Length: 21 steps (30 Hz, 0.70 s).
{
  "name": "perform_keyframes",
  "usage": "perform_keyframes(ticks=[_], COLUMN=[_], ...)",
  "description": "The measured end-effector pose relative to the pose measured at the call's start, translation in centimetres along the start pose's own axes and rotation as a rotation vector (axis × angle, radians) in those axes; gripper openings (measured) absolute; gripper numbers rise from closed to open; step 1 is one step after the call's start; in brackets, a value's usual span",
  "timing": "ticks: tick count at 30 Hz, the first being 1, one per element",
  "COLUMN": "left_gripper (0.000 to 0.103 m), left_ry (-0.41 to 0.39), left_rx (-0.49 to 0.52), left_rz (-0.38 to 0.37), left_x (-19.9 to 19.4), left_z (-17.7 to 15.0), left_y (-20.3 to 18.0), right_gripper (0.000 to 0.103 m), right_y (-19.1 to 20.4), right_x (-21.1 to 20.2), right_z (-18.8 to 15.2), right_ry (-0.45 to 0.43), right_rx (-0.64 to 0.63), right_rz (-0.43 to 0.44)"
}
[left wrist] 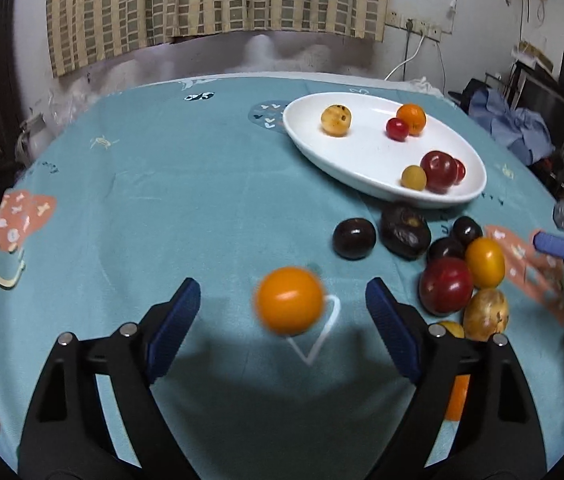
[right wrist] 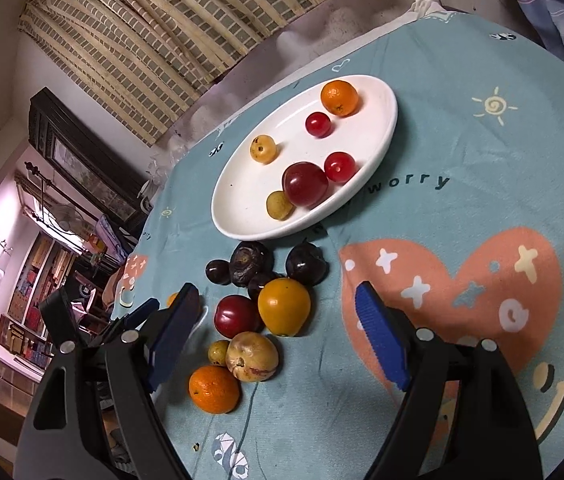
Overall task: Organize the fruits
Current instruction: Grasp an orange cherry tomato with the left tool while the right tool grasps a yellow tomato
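A white oval plate (left wrist: 362, 168) (right wrist: 242, 200) on the teal tablecloth holds several fruits: an orange, small red ones, a dark red plum and yellow ones. My left gripper (left wrist: 282, 300) is open, with a blurred orange fruit (left wrist: 288, 300) between its fingers, touching neither pad. A pile of loose fruit lies to its right: dark plums (left wrist: 353, 238), a red plum (left wrist: 446, 286), a yellow-orange fruit (left wrist: 484, 262). My right gripper (right wrist: 278, 308) is open above the same pile, around the red plum (right wrist: 238, 316) and yellow-orange fruit (right wrist: 284, 306). An orange (right wrist: 214, 389) lies nearer.
The right gripper's blue fingertip (left wrist: 556, 245) shows at the right edge of the left wrist view. A pink heart print (right wrist: 462, 292) marks the cloth on the right. A curtain and wall stand behind the table, with clutter beyond the right edge.
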State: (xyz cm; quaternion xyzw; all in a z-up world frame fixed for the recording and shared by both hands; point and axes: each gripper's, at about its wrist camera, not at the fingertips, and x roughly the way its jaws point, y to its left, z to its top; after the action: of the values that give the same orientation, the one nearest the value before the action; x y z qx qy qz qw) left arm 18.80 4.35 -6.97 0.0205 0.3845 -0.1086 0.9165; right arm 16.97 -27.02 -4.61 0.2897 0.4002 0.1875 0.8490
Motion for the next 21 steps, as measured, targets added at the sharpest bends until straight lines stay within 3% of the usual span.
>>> perform_keyframes(ticks=[3,5,8,14,18,21], left_gripper=[0.077,0.054,0.052,0.052,0.044,0.043], left_ry=[0.03,0.044,0.078,0.081,0.092,0.096], left_rx=[0.011,-0.012,-0.048,-0.012,-0.031,-0.009], left_rz=[-0.003,-0.022,-0.029,-0.017,-0.048,-0.042], left_x=[0.9,1.1,1.6,1.0,1.2,1.4], left_z=[-0.1,-0.1,-0.4,-1.0,-1.1,-1.1], left_y=[0.0,0.6,1.3,0.6,0.9,0.4], right_gripper=[0.081,0.081,0.081,0.081,0.079,0.071], right_y=[0.3,0.4,0.4,0.9,1.2,1.4], right_x=[0.1,0.2,0.3,0.8,1.5,2.2], right_z=[-0.1,-0.1,-0.2,-0.5,-0.9,-1.0], right_ry=[0.005,0.004,0.001,0.028,0.059,0.09], right_rx=[-0.014,-0.023,-0.028,-0.06,-0.052,-0.045], right_rz=[0.001,-0.002,-0.009,-0.008,0.069,0.103])
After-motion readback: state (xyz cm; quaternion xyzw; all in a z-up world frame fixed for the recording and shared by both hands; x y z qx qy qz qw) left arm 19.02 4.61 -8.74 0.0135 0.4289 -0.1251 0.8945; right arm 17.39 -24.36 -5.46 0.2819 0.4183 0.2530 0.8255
